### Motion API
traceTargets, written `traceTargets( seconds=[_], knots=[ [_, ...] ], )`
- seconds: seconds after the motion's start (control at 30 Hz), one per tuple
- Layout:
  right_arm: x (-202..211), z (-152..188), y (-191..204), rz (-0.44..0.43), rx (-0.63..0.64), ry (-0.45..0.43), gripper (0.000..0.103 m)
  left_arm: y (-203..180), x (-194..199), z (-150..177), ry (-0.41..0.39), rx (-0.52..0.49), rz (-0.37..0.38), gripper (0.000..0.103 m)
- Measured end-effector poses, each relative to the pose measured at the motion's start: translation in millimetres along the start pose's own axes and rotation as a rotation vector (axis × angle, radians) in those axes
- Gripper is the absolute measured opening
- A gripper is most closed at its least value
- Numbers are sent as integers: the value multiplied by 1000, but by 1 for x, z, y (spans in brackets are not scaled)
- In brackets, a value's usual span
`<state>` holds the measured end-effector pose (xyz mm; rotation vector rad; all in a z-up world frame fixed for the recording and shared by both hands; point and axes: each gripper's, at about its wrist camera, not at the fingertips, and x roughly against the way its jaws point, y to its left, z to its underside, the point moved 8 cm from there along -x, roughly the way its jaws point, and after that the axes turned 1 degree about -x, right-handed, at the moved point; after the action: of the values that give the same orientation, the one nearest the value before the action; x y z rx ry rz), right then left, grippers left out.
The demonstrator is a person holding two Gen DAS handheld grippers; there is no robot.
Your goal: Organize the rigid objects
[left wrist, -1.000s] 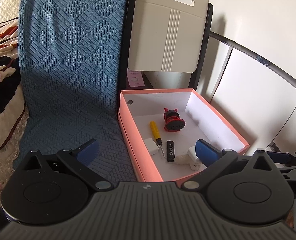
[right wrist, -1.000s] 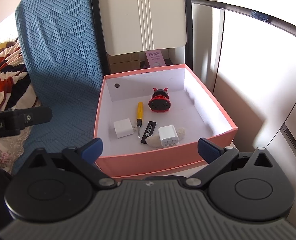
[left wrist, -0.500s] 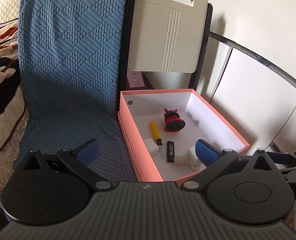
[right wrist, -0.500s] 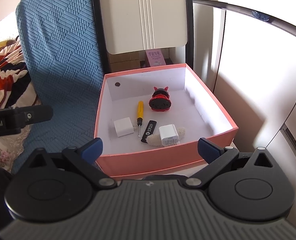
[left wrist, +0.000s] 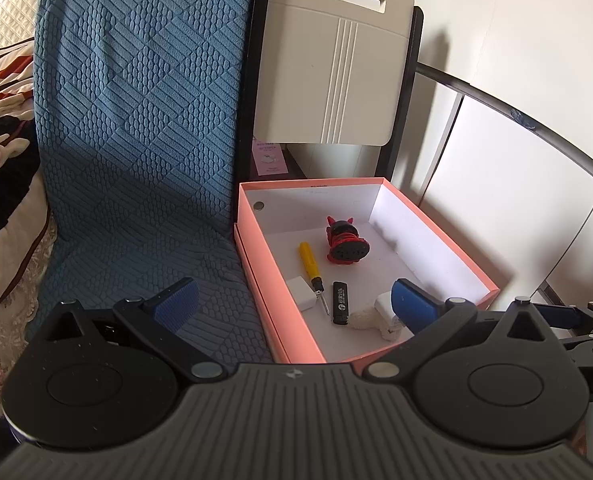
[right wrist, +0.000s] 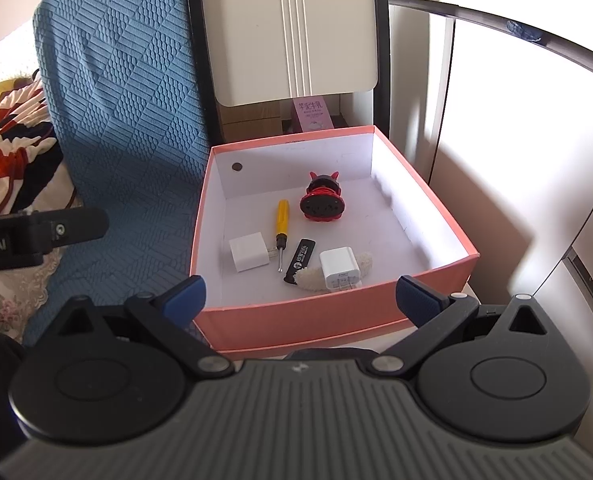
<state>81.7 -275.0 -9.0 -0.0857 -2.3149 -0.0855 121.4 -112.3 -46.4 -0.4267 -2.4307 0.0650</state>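
Both jaws stand spread wide and empty. Left gripper [left wrist: 292, 296] hovers at the pink box's [right wrist: 336, 316] 7 o'clock corner; right gripper [right wrist: 300, 292] hangs level behind its near wall. Inside, from 9 to 3 o'clock: white charger [right wrist: 249, 257], yellow screwdriver [right wrist: 282, 224], black USB stick [right wrist: 301, 259], second charger [right wrist: 339, 268]. Likely risk: a fingertip clipping the cardboard rim and shoving the box.
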Motion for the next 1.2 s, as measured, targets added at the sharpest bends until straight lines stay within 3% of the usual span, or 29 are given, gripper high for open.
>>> traceTargets(
  seconds=[1.2],
  knots=[
    [-2,2,0,-2,-1,9,103,-1,0,0,-5,-5,3,103]
  ],
)
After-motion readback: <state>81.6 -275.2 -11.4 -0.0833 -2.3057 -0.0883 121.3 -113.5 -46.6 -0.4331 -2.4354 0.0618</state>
